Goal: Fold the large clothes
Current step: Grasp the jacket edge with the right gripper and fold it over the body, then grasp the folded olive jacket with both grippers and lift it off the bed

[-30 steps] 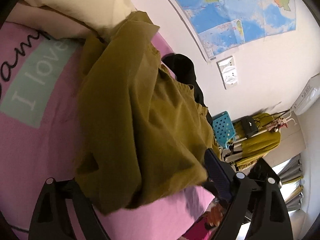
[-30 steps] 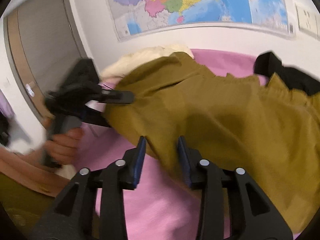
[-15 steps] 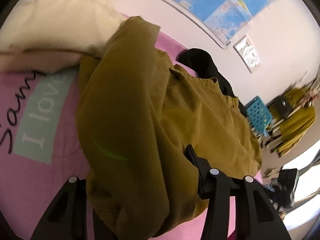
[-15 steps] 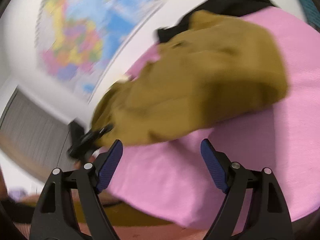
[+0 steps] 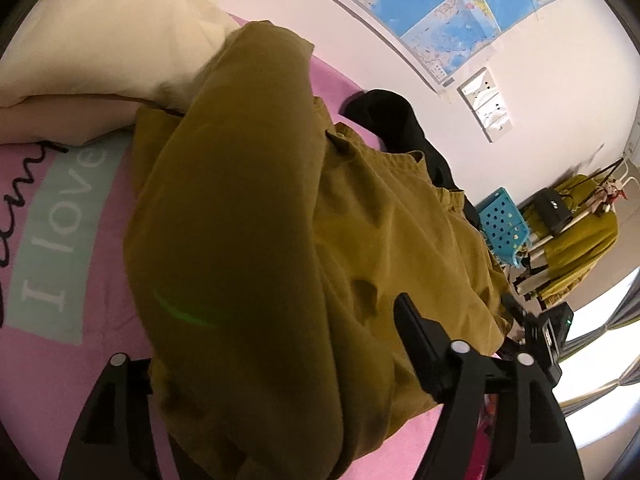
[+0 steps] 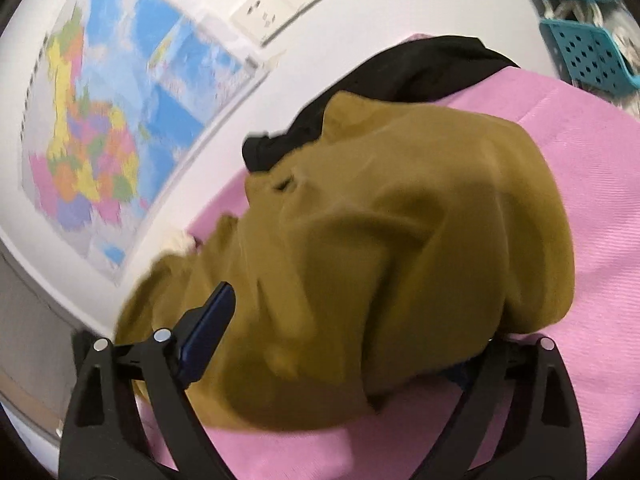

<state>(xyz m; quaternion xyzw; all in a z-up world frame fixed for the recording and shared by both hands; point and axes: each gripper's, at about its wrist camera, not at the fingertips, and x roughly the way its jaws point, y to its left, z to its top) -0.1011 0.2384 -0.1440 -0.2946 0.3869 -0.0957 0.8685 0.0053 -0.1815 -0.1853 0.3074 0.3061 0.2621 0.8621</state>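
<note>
Your left gripper is opening, its jaws spread around a thick fold of the olive garment, whose cloth bulges between them and hides the left finger. Your right gripper is opening too, one finger over the garment's edge, the other under its bulge; the pads do not visibly press. The garment lies heaped on the pink bedsheet. Behind the garment, toward the wall, a black garment lies crumpled; a cream pillow touches its far end. Beyond the garment hang a wall map and a blue basket.
</note>
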